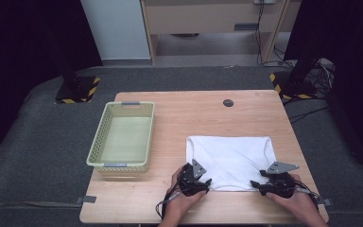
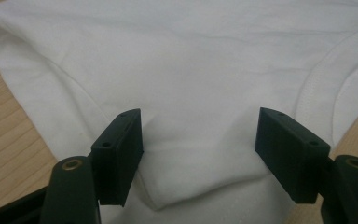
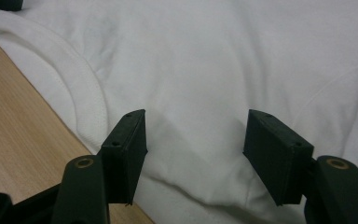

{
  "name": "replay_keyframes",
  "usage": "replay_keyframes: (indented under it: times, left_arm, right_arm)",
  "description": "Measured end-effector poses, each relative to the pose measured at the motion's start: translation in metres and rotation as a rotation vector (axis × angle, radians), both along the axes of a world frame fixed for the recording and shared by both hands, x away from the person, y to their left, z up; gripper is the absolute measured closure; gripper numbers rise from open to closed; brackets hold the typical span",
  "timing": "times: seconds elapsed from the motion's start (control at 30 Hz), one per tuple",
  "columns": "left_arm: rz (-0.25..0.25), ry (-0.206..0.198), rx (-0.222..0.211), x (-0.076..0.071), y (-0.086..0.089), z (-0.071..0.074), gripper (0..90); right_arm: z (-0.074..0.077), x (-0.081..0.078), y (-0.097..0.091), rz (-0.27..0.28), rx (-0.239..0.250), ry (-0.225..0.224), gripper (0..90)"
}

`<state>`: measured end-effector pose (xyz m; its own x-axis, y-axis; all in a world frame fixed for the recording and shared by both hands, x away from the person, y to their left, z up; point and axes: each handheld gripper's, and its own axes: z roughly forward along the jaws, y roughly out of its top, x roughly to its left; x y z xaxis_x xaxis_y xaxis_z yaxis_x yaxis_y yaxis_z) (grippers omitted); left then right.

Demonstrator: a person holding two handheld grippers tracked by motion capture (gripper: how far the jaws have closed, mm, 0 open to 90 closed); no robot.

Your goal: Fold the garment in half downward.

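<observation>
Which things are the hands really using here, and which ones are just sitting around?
In use:
- white cloth, folded on the table
- left gripper, open at the cloth's near edge
- right gripper, open at the same edge

Just sitting around:
- yellow basket
- dark round disc
- wooden table

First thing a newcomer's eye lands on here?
The white folded cloth on the near right of the wooden table, with the left gripper and right gripper at its near edge, jaws open. Then the empty pale green basket at left.
</observation>
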<state>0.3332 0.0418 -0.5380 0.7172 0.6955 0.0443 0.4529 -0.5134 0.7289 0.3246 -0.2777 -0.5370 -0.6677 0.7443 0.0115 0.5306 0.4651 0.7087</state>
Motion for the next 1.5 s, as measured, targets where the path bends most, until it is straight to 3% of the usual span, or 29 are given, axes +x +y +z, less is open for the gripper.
replay_keyframes:
  times: [0.5, 0.73, 0.83, 0.97, 1.17, 1.27, 1.5]
  left_arm:
    - [-0.014, -0.002, -0.006, -0.001, 0.001, -0.001, 26.3]
    - [-0.009, 0.019, -0.013, 0.004, 0.005, -0.001, 11.6]
    - [-0.024, 0.015, -0.008, 0.006, 0.006, 0.002, 9.0]
    - [-0.041, 0.017, -0.014, 0.01, 0.01, 0.007, 6.9]
    - [-0.106, 0.004, -0.001, 0.015, 0.015, 0.025, 4.8]
    - [-0.106, 0.001, 0.012, 0.022, 0.019, 0.031, 4.9]
    - [-0.08, 0.04, 0.001, 0.038, 0.026, 0.045, 5.8]
  right_arm:
    - [0.0, 0.0, 0.001, 0.002, -0.003, 0.002, 35.9]
    - [0.007, -0.001, 0.004, -0.026, 0.023, -0.004, 13.8]
    - [0.01, -0.002, 0.007, -0.011, 0.03, -0.014, 7.3]
    - [0.012, -0.003, 0.014, 0.001, 0.04, -0.017, 6.0]
    - [0.023, -0.002, 0.027, 0.066, 0.023, 0.001, 6.9]
    - [0.031, -0.001, 0.037, 0.119, 0.014, 0.02, 6.7]
    - [0.034, 0.003, 0.073, 0.231, -0.03, 0.062, 5.0]
